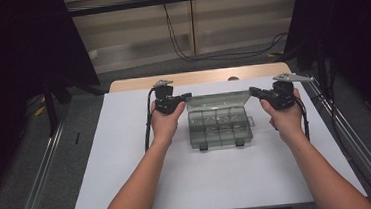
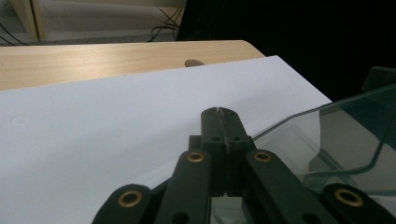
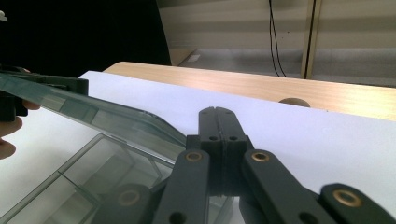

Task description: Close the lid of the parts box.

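Observation:
A clear plastic compartment box sits mid-table on the white sheet, its lid raised and tilted back. My left gripper is at the lid's left upper corner and my right gripper at its right upper corner. In the left gripper view the jaws are pressed together, and the lid meets their right side. In the right gripper view the jaws are likewise together, with the lid running up to their left side above the box's compartments. Nothing shows between either pair of jaws.
A white sheet covers most of the wooden table. A small round knob sits on the bare wood behind the box. Metal rails run along both table sides, and black cables hang on the far wall.

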